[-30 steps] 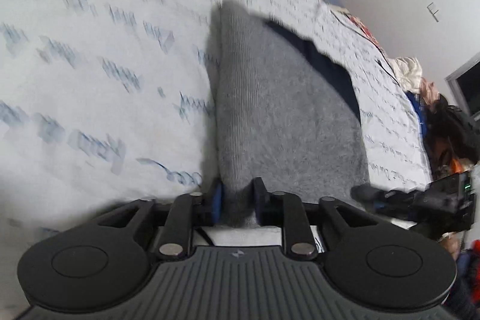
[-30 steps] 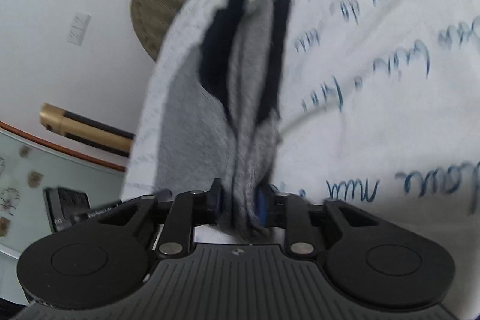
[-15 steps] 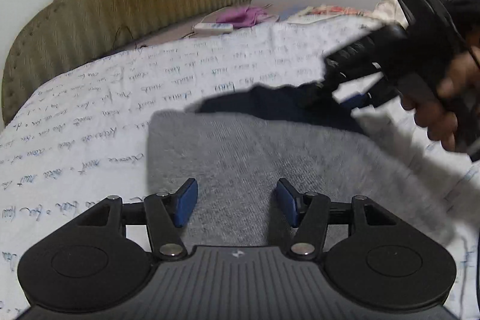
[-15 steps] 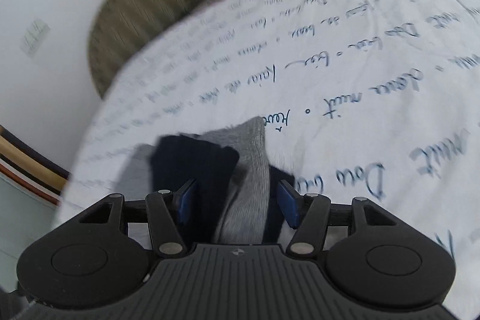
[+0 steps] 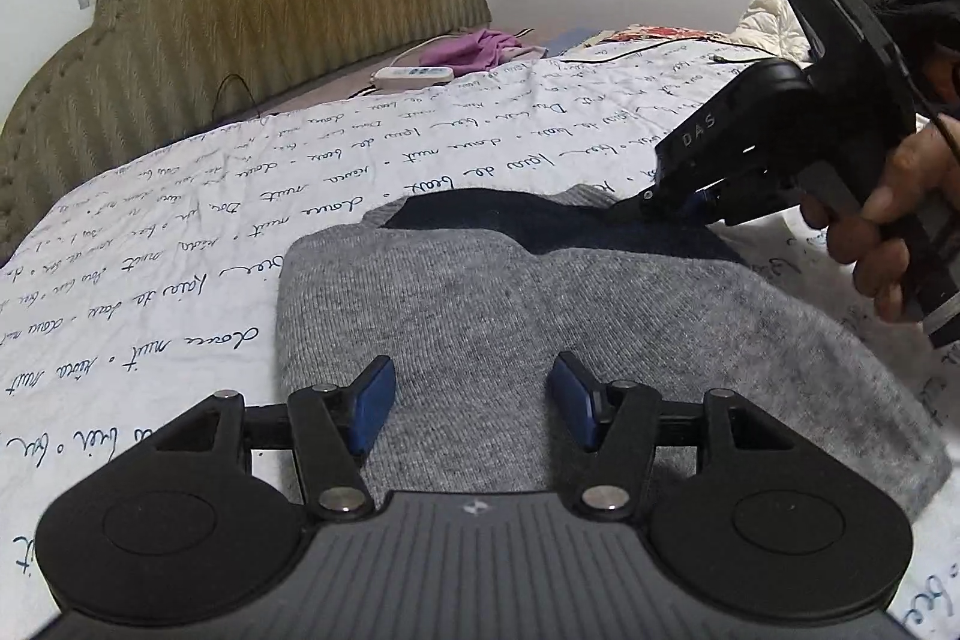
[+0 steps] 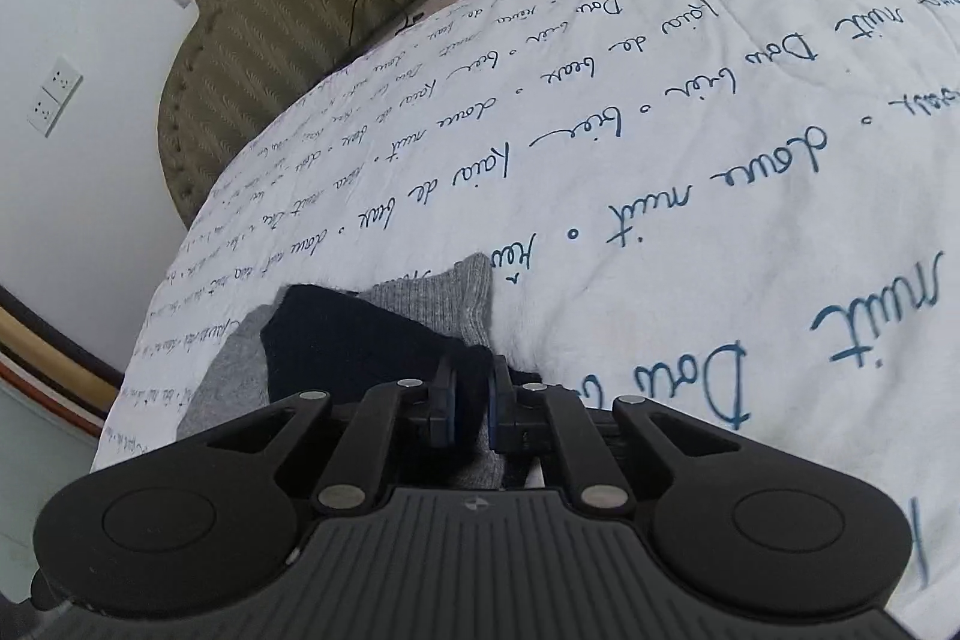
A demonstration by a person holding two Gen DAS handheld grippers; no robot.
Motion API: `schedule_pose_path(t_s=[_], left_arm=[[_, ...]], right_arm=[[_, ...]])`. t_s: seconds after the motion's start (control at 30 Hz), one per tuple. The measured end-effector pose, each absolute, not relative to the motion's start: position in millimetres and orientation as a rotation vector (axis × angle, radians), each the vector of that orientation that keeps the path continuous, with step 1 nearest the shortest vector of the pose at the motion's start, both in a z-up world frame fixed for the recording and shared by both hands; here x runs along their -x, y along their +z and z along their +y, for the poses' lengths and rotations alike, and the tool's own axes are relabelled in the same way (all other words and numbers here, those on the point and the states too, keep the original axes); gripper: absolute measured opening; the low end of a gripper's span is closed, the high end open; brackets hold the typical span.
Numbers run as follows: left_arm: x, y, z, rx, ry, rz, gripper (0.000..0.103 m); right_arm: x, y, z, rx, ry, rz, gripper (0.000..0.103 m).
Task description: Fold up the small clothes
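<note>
A white quilted bedspread [image 5: 180,244] printed with blue cursive script covers the bed, backed by a scalloped olive ribbed headboard [image 5: 252,4]. The grey knit garment [image 5: 540,316], with a dark navy band [image 5: 558,226] at its far end, lies flat on the bedspread. The left gripper [image 5: 471,400] stands half open above the garment's near grey edge, blue pads clear of the fabric. The right gripper [image 6: 474,394] has just been closing; its jaws are pinched nearly together on the navy band.
</note>
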State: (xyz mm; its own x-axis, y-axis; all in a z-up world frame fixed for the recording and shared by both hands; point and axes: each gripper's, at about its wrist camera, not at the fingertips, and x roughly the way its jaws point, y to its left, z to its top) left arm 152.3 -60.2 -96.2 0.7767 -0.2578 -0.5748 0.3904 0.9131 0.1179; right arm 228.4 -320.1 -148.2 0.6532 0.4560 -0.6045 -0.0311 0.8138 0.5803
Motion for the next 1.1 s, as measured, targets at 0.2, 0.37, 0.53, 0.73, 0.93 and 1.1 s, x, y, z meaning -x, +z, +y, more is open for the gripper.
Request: schedule_pose_path(t_s=[0.2, 0.37, 0.53, 0.73, 0.93, 1.1], left_arm=[[-137.1, -59.7, -33.9, -0.112, -0.393, 0.548, 0.058], [-193.3, -60.6, -49.1, -0.126, -0.350, 0.600, 0.058], [-228.5, -98.3, -65.1, -0.185, -0.304, 0.679, 0.060], [-228.7, -104.7, -74.7, -0.209, -0.263, 0.638, 0.061], [-205.7, -81.1, -49.9, -0.103, -0.274, 0.672, 0.062], [-192.6, -78.0, -42.2, -0.064, -0.267, 0.725, 0.062]], right_arm=[[-197.9, -100.7, -324.0, -0.560, 0.294, 0.676, 0.028], [-181.9, -88.3, -293.2, -0.642, 0.430, 0.675, 0.028], [-210.2, -135.8, -286.5, -0.656, 0.317, 0.821, 0.025], [-219.1, -149.9, -292.8, -0.692, 0.284, 0.841, 0.002], [-166.8, -98.5, -286.4, -0.583, 0.308, 0.691, 0.043], [-141.0, -88.6, -271.4, -0.549, 0.420, 0.665, 0.048]])
